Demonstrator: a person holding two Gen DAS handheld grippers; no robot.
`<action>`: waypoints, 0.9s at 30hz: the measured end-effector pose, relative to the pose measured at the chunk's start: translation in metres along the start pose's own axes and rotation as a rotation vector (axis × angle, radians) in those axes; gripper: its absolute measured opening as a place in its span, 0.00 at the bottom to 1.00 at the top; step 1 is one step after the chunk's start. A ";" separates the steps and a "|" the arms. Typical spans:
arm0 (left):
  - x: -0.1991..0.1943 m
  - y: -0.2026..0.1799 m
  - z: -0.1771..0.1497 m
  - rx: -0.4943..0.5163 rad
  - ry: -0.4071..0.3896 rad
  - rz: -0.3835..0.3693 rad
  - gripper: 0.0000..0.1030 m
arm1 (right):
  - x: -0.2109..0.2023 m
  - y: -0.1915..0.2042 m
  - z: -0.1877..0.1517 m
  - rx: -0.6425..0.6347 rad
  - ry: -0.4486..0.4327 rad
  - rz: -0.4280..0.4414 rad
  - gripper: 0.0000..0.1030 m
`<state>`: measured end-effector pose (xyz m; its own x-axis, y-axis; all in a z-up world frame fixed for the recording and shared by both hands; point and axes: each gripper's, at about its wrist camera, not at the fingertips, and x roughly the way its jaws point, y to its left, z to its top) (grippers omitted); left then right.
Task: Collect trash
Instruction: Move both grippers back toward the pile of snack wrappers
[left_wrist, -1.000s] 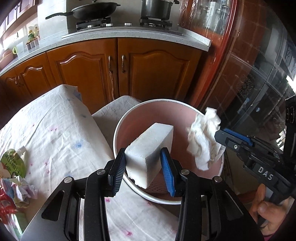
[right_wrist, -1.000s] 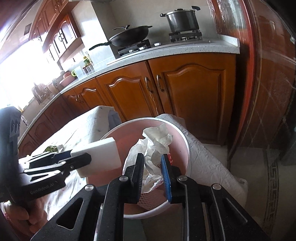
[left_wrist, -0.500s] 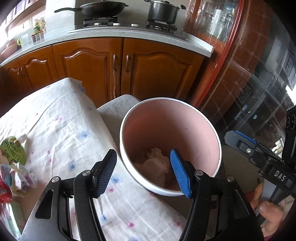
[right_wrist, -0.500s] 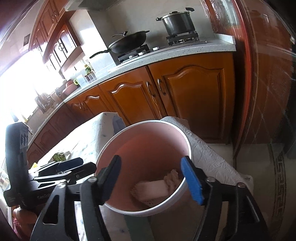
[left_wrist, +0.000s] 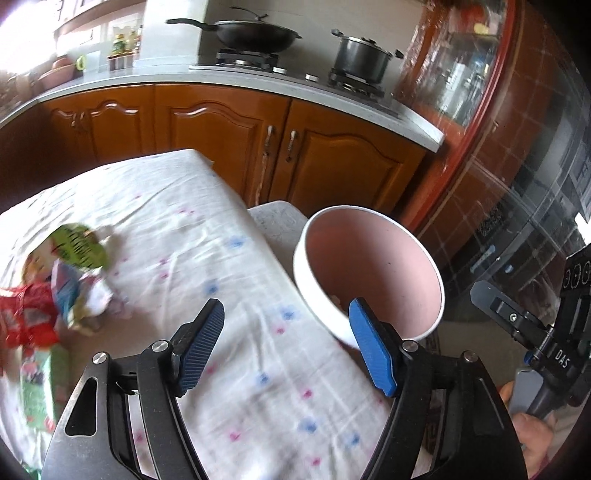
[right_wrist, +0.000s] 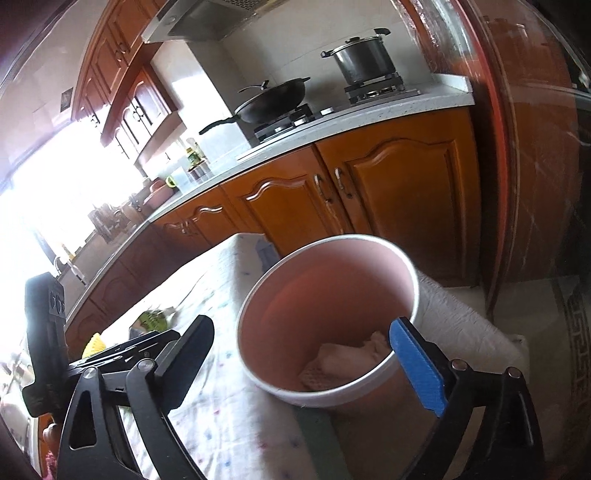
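I am holding my left gripper (left_wrist: 286, 341) spread wide with nothing between its blue pads, hovering over the tablecloth (left_wrist: 177, 236) beside the pink bin (left_wrist: 373, 258). The bin is standing just past the table's edge, its mouth opening upward and tipped a little toward me in both views; its far rim is sitting above and to the right of my left pads, and the right pad is overlapping its near rim in the left view.

My right gripper (right_wrist: 306, 354) is likewise released and empty, its jaws standing far apart, and the bin (right_wrist: 325, 295) is lying between and beyond them, so I am looking straight down into it. At the bottom I am seeing pale crumpled trash (right_wrist: 351, 360), lying low against the near wall (its exact shape is too blurred to tell).

On the cloth to my left, a heap of wrappers (left_wrist: 55, 291) is resting well apart from the bin: a green packet (left_wrist: 79, 247) on top, its long axis running roughly left to right, with red packaging (left_wrist: 22, 317) beneath it. They are blurred, so I cannot tell more.

My right gripper's body (left_wrist: 535, 332) is showing at the right edge of the left view, near the bin's outer side.
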<state>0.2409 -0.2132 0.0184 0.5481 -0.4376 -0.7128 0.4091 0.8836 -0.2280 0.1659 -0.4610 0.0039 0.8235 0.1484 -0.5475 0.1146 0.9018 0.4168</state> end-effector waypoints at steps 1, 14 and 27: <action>-0.005 0.005 -0.003 -0.011 -0.006 0.005 0.70 | 0.000 0.003 -0.002 -0.002 0.003 0.003 0.94; -0.057 0.064 -0.036 -0.153 -0.060 0.033 0.71 | 0.002 0.051 -0.026 -0.037 0.037 0.084 0.95; -0.099 0.124 -0.052 -0.259 -0.111 0.099 0.71 | 0.014 0.099 -0.043 -0.097 0.083 0.158 0.95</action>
<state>0.1994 -0.0520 0.0261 0.6587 -0.3500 -0.6661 0.1577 0.9298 -0.3326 0.1652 -0.3519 0.0065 0.7778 0.3203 -0.5408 -0.0699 0.8991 0.4321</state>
